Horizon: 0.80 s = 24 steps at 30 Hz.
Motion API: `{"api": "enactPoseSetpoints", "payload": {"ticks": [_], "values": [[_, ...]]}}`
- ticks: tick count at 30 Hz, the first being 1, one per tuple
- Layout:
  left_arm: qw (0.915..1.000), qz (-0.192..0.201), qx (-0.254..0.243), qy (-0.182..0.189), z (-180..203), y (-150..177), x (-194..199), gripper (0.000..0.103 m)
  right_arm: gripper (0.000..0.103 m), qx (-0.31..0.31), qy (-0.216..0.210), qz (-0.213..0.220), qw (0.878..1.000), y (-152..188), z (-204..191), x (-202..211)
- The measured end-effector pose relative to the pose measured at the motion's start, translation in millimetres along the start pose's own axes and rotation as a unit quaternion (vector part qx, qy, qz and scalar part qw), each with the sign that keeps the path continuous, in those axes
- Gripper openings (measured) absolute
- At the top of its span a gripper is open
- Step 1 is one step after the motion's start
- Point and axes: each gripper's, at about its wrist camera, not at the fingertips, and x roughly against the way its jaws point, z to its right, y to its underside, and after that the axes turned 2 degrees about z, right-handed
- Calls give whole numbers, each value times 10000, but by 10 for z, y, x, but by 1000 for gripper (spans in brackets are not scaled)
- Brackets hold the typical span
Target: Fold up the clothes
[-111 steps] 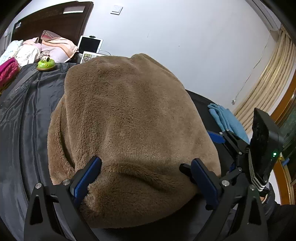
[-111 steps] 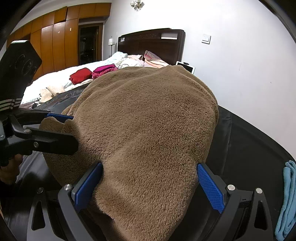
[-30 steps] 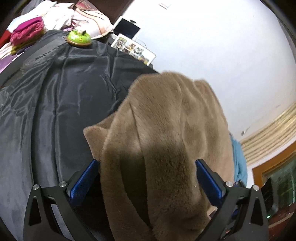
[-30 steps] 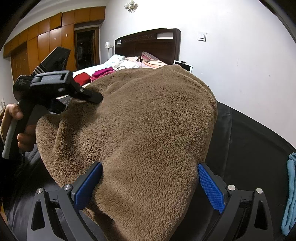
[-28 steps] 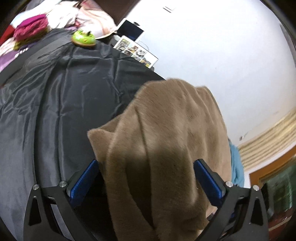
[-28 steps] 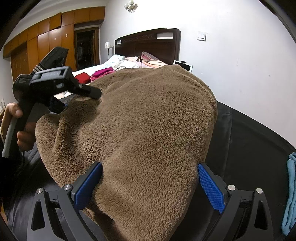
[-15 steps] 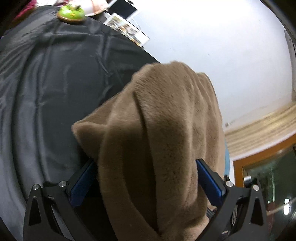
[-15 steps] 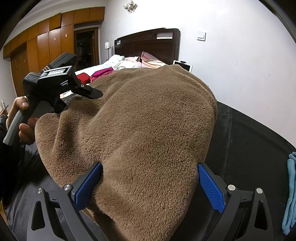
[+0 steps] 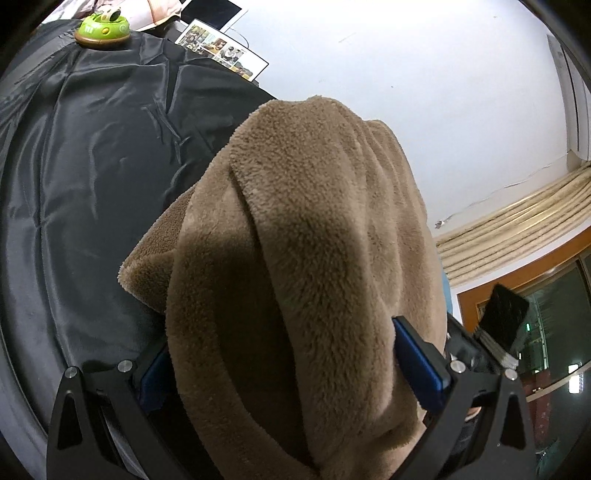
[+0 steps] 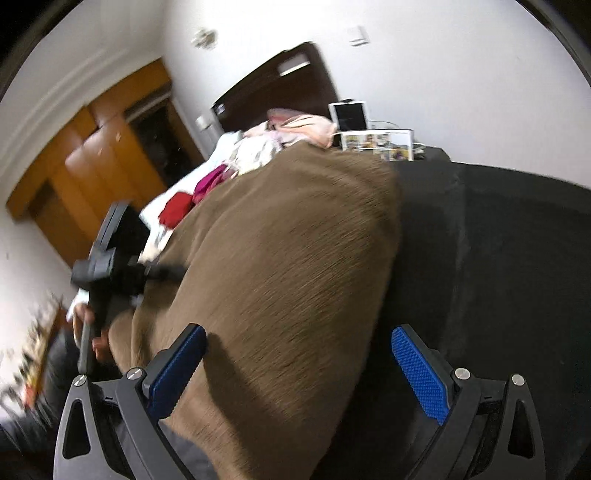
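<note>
A brown fleece garment (image 9: 314, 258) lies bunched on a black cloth-covered surface (image 9: 92, 166). In the left wrist view the fleece drapes between the blue pads of my left gripper (image 9: 291, 362), whose jaws stand wide apart. In the right wrist view the same fleece (image 10: 280, 266) runs between the blue pads of my right gripper (image 10: 299, 369), jaws also wide; this view is blurred. The left gripper (image 10: 110, 266) with the hand holding it shows at the garment's left edge. The right gripper's body (image 9: 498, 325) shows at the right of the left wrist view.
A green toy (image 9: 101, 27), a photo sheet (image 9: 221, 50) and a tablet (image 10: 349, 116) sit at the far end. Folded red and magenta clothes (image 10: 192, 195) lie on a bed beyond. Curtains (image 9: 517, 221) hang at right.
The right gripper has swung and tilted sharply, blurring its view; the garment now sits left of its centre. The left gripper has lifted and pulled its end of the fleece nearer.
</note>
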Motion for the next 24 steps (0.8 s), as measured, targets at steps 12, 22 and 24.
{"api": "enactPoseSetpoints", "payload": {"ticks": [12, 22, 24], "values": [[9999, -20, -35, 145, -49, -44, 5, 103, 102, -1060, -1049, -602, 9870, -100, 433, -532], [9997, -27, -62, 225, -121, -34, -6, 103, 102, -1164, -1583, -819, 9771, -142, 457, -815], [9997, -18, -82, 235, -133, -35, 5, 103, 102, -1086, -1621, -851, 9771, -163, 418, -853]]}}
